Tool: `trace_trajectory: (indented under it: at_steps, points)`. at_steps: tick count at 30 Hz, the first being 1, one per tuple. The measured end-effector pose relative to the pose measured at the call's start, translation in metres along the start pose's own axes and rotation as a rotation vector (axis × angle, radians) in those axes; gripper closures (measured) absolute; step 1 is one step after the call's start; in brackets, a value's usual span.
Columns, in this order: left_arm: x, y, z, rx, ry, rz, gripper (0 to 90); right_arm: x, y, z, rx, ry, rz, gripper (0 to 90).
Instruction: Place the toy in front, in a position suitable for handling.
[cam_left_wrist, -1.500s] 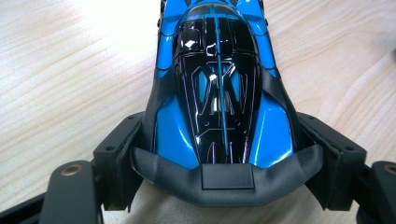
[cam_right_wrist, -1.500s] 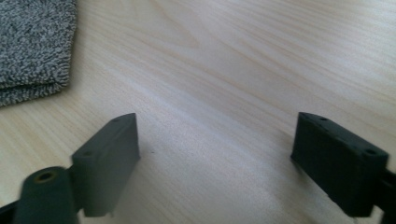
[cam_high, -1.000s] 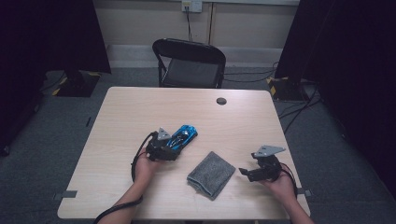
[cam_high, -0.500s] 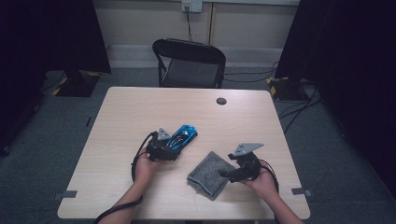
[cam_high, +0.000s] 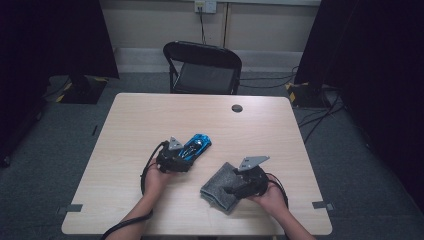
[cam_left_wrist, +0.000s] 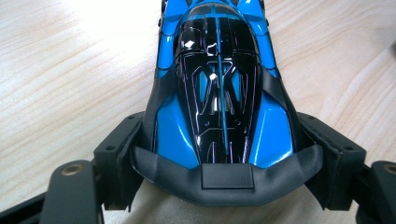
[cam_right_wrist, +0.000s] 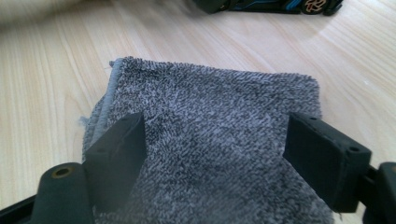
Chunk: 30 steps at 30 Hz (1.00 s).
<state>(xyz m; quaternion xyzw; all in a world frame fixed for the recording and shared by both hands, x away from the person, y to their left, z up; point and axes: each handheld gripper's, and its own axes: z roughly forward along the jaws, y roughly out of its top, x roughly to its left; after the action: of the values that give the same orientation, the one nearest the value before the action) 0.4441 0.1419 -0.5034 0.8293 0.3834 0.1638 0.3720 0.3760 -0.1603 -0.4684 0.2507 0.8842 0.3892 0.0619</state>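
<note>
While my left gripper (cam_high: 184, 159) sits clamped on the glossy blue and black toy race car (cam_high: 196, 145), its jaws press both flanks of the car's rear end, as the left gripper view shows with the pads (cam_left_wrist: 122, 154) tight on the bodywork. Car rests on the pale wood-grain table (cam_high: 150, 115), near the middle, nose pointing away and to the right in the high view. Nose is cut off at the top of the left gripper view; wheels I can't make out there. Something pale lies under the car's rear bumper in that view, can't tell what.

My right gripper (cam_high: 231, 190) is over the folded grey terry cloth (cam_high: 216, 190), which lies on the table just right of the car, apart from it. Jaws have just been closing a bit but stand wide apart, cloth between and below them, pads (cam_right_wrist: 119, 151) not squeezing it. Whether the tips touch the pile I can't tell; left jaw looks blurred. Near edge of the cloth is cut off at the bottom of the right gripper view, and in the high view the gripper body and my hand (cam_high: 272, 195) cover its right part. Car's side and one orange wheel show cropped at the top edge.
</note>
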Motion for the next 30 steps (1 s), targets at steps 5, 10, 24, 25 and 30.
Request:
trace_trajectory:
  at_steps: [5,10,24,25,30]
  points:
    - [0.000,0.000,0.000,0.000,0.001,-0.001,24.4,0.004,0.001,0.004,0.006,-0.012,-0.016,18.4]
    - [0.000,0.000,0.000,0.000,0.001,-0.001,24.4,0.005,-0.002,0.011,0.033,-0.017,-0.020,17.6]
    - [0.000,0.000,0.000,0.002,0.004,-0.002,24.5,0.010,-0.012,0.023,0.047,-0.078,-0.053,22.2]
    - [0.000,0.000,0.000,0.001,0.004,-0.003,24.4,0.010,-0.011,0.023,0.047,-0.082,-0.051,23.5]
    - [0.000,0.000,0.000,0.002,0.004,-0.003,24.4,0.008,-0.010,0.022,0.049,-0.103,-0.035,35.6]
